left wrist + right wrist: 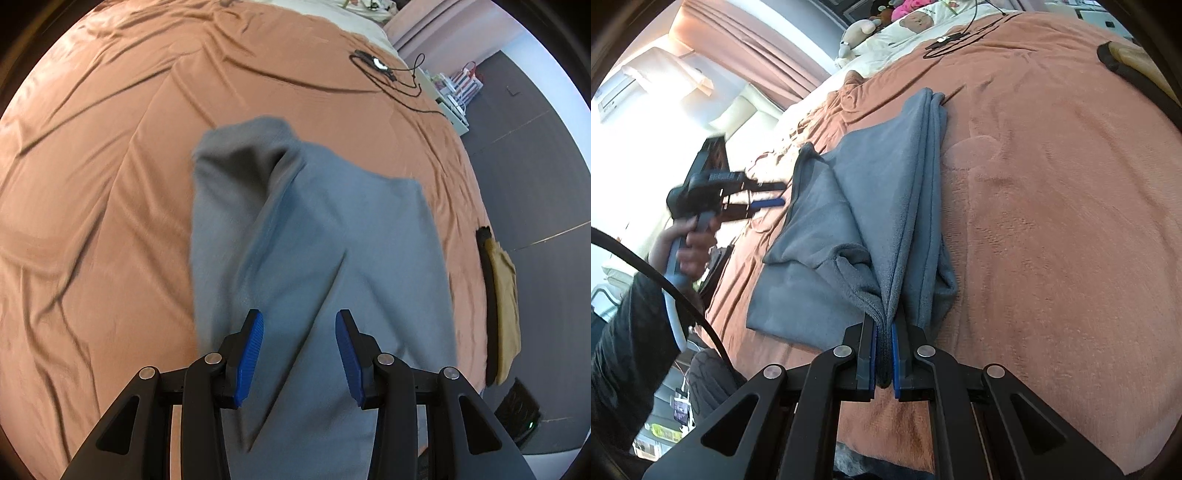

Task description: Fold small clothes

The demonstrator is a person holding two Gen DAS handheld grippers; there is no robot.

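Grey cloth (886, 192) is lying partly folded on the orange bedspread (1052, 206), several layers stacked along its right edge in the right wrist view, one flap spreading out flat toward the left.

Right tool (884, 354): jaws are closing nearly all the way, blue pads pinching a bunched corner of the grey cloth between them. The gathered layers are fanning out from the pinch point away from the camera. The tool is pointing down at a moderate slant toward the bed.

Left tool (300, 347): jaws are standing partly apart, blue pads (251, 354) clear of any fabric, nothing held. It is hovering above the grey cloth (314, 236), pointing steeply downward; the cloth fills the gap between the fingers in that view but lies below them. Image is blurred there.

In the right wrist view the left tool (768, 195) is showing at the left of the cloth, apart from it, with a hand (689, 251) wrapping its handle and a dark sleeve (628, 332) below.

A black cable with a small device (380, 64) is resting on the bedspread far from the cloth. A tan and black item (502, 306) is sitting at the bed's edge.
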